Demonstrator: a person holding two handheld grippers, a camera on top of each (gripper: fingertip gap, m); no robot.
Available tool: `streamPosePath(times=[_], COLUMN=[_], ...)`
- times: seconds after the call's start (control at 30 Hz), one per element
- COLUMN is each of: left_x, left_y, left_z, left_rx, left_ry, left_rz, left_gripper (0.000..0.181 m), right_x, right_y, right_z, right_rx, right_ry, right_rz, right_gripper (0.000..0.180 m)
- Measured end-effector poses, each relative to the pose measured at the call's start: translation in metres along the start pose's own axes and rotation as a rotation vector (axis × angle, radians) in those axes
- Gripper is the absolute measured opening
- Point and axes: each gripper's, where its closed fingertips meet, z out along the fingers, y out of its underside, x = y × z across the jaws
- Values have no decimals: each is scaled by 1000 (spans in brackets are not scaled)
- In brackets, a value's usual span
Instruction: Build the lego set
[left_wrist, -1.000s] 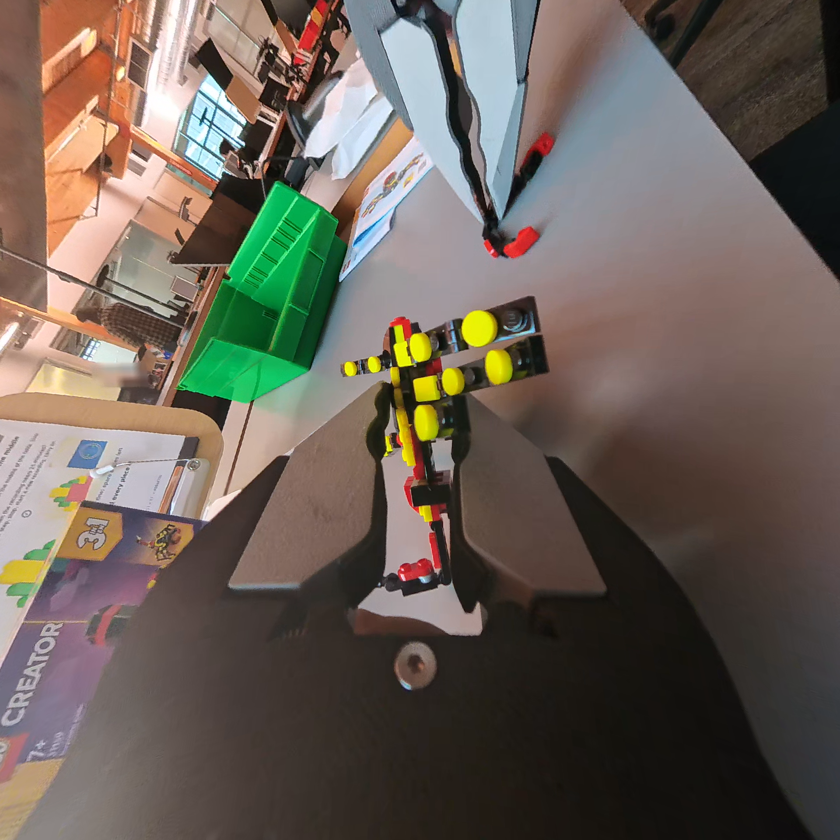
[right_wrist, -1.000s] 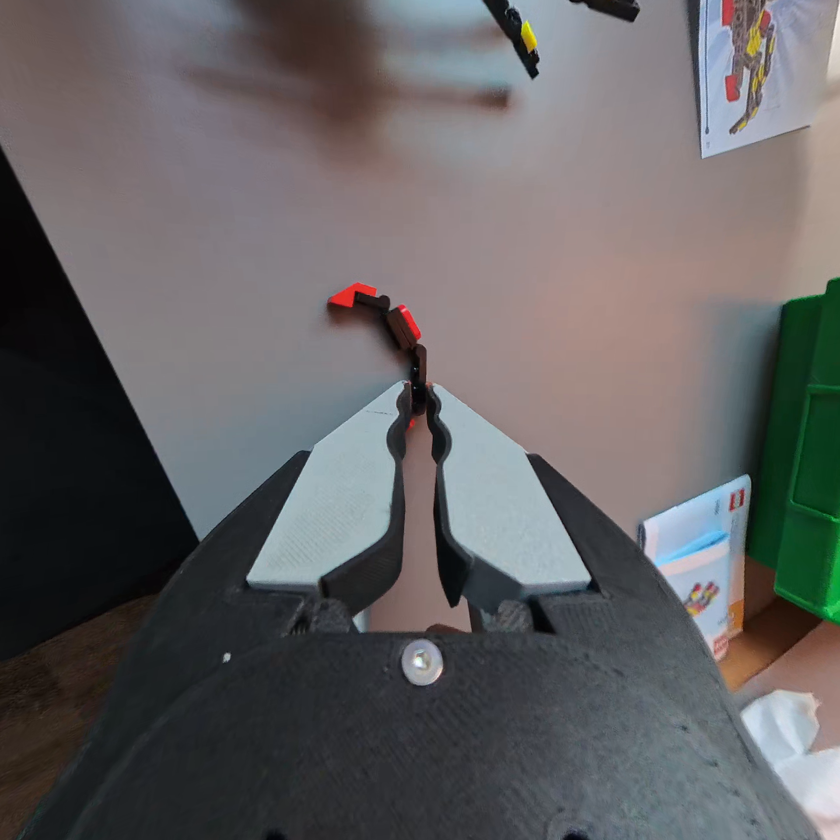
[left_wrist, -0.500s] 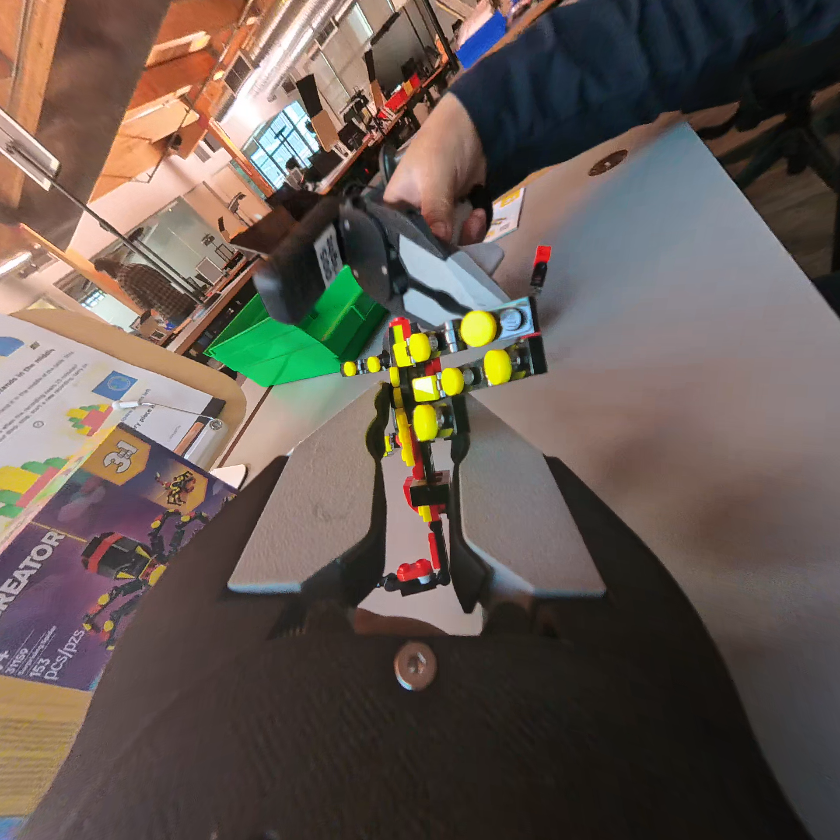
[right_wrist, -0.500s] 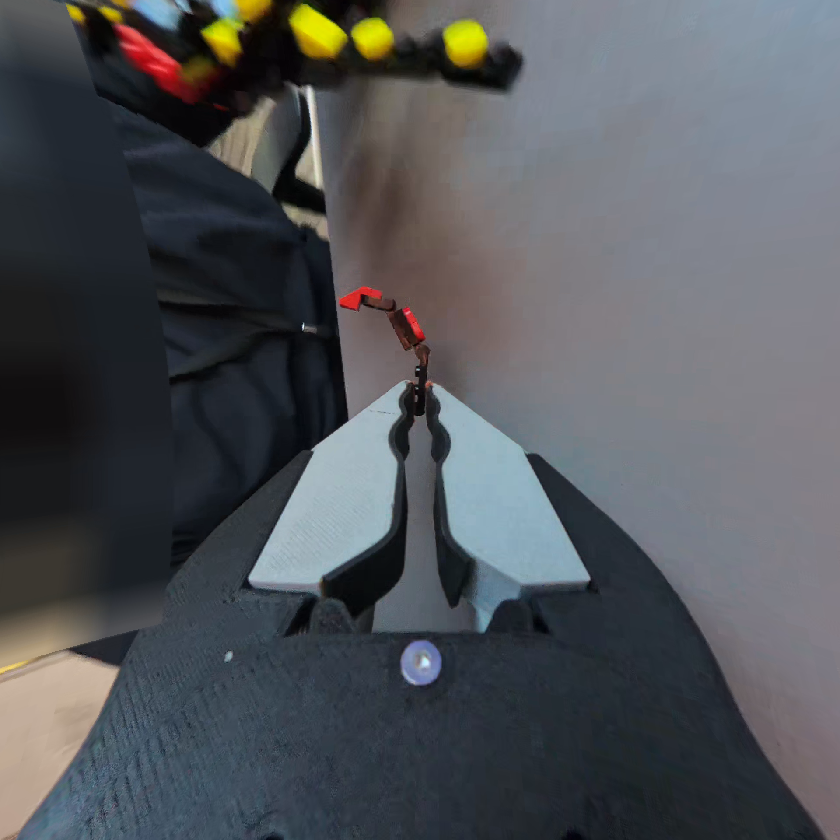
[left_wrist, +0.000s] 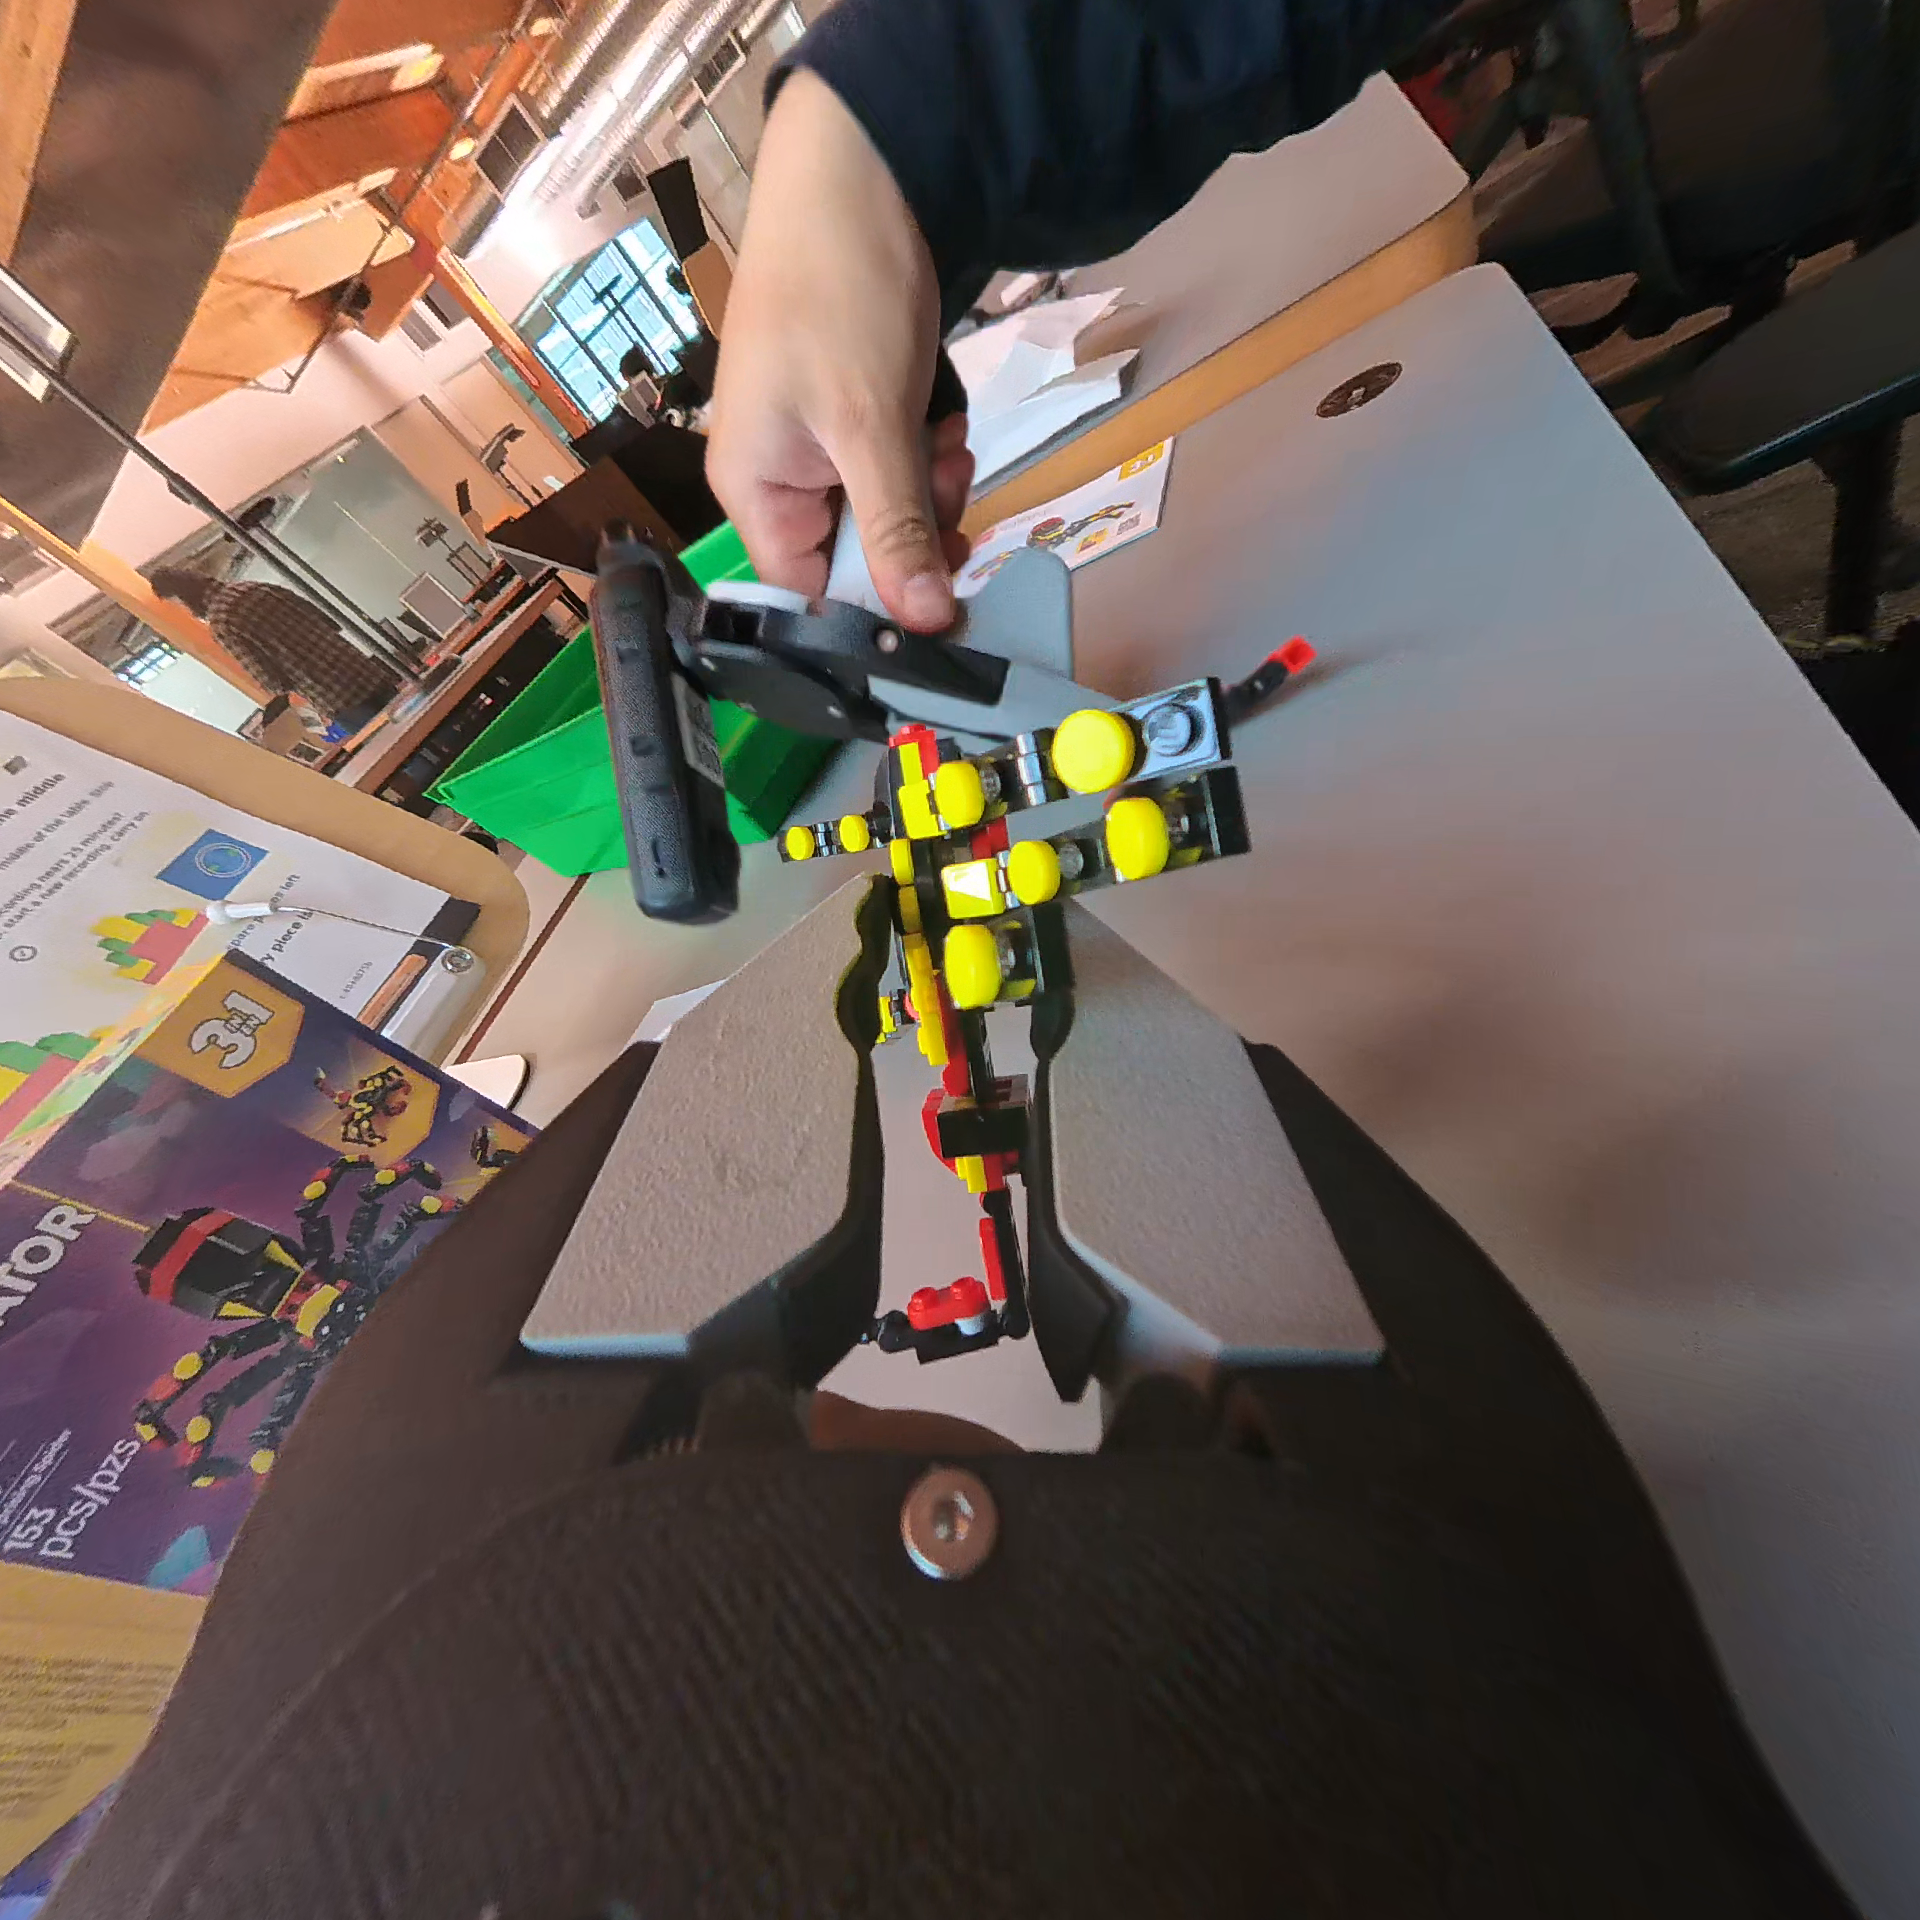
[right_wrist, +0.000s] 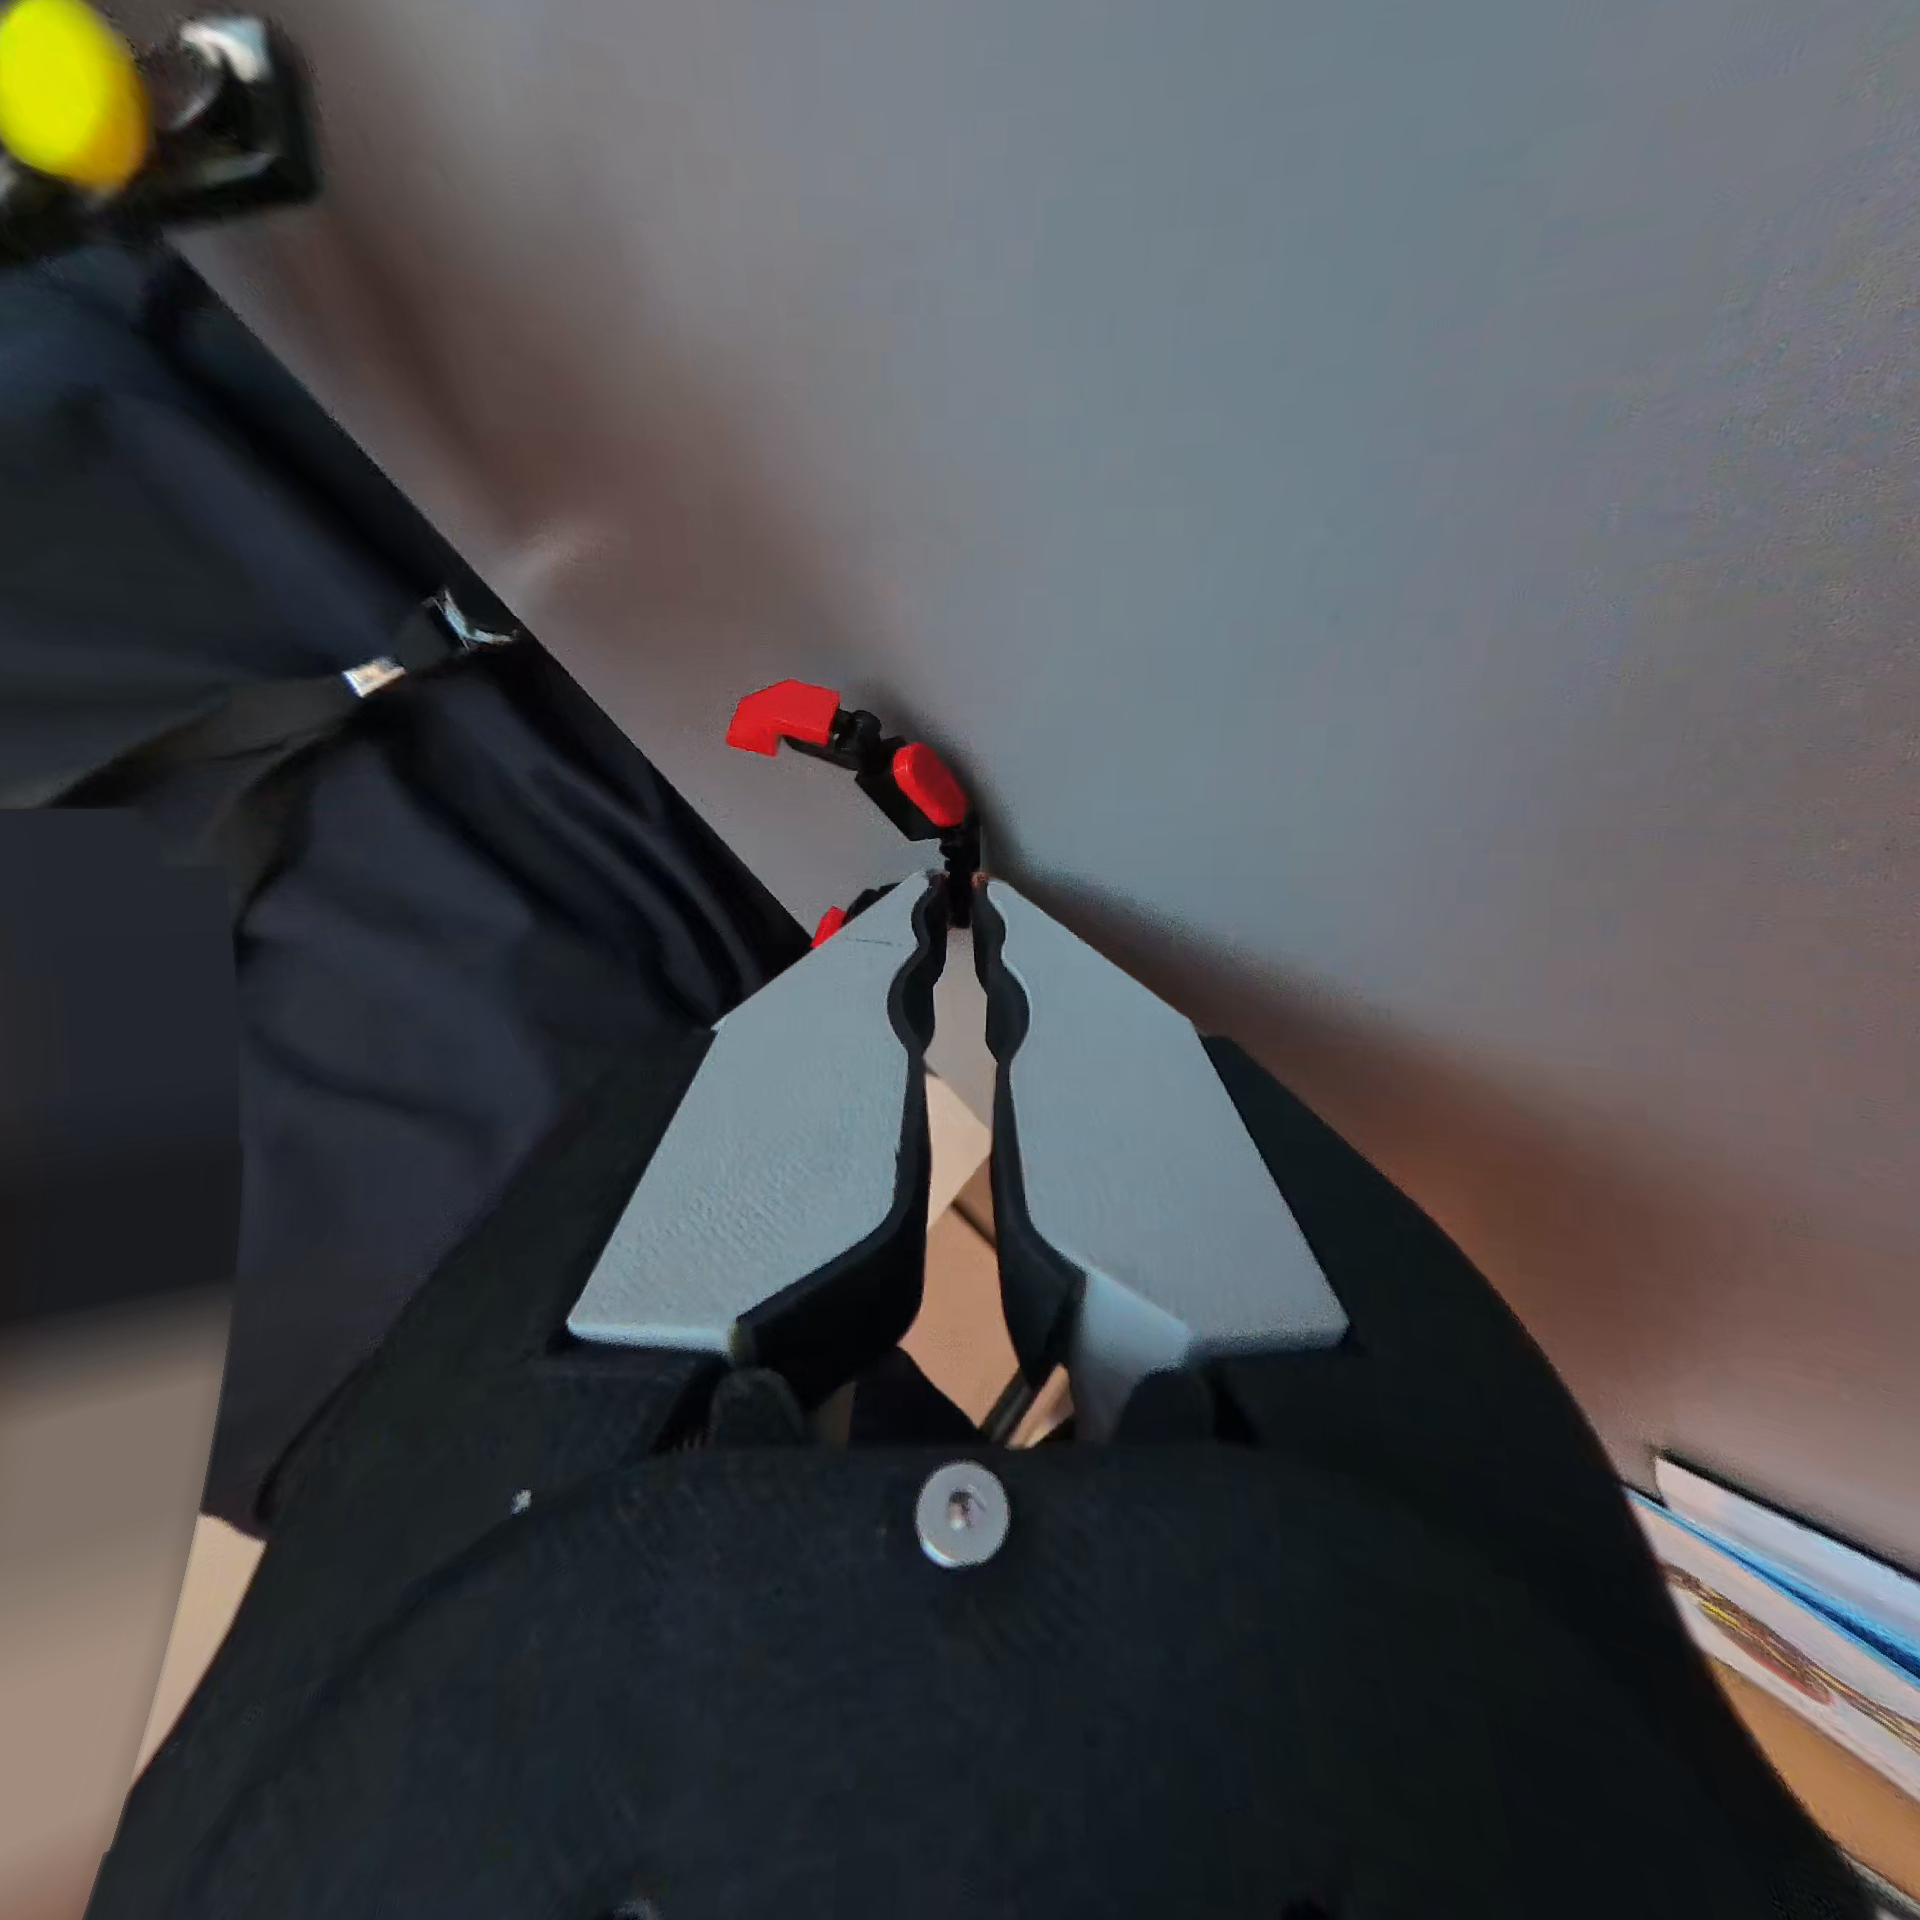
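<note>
While the left gripper (left_wrist: 961, 925) is clamping the spider model (left_wrist: 997, 862) above the table (left_wrist: 1558, 831), the right gripper (right_wrist: 958, 902) is pinching a red-and-black leg (right_wrist: 894, 774), holding it just behind that model.

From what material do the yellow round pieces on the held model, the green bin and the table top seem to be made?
Yellow round pieces: probably hard moulded plastic, glossy, since their tops show soft highlights. Green bin: likely rigid plastic, smooth, with even colour and moulded flat walls. Table top: a matt pale grey surface, maybe laminate; its core cannot be seen here.
</note>
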Motion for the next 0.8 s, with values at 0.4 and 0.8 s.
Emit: streamPosePath(times=[0.4,0.8], left_x=[2,3], left_y=[6,1], left_z=[1,5], left_rx=[-28,-48], left_ry=[9,-33], left_rz=[23,65], left_gripper=[22,22], right_x=[25,-2], right_y=[33,14], right_z=[-10,4], right_rx=[670,1216], right_ry=[524,551], right_rz=[-63,86], right_gripper=[24,51])
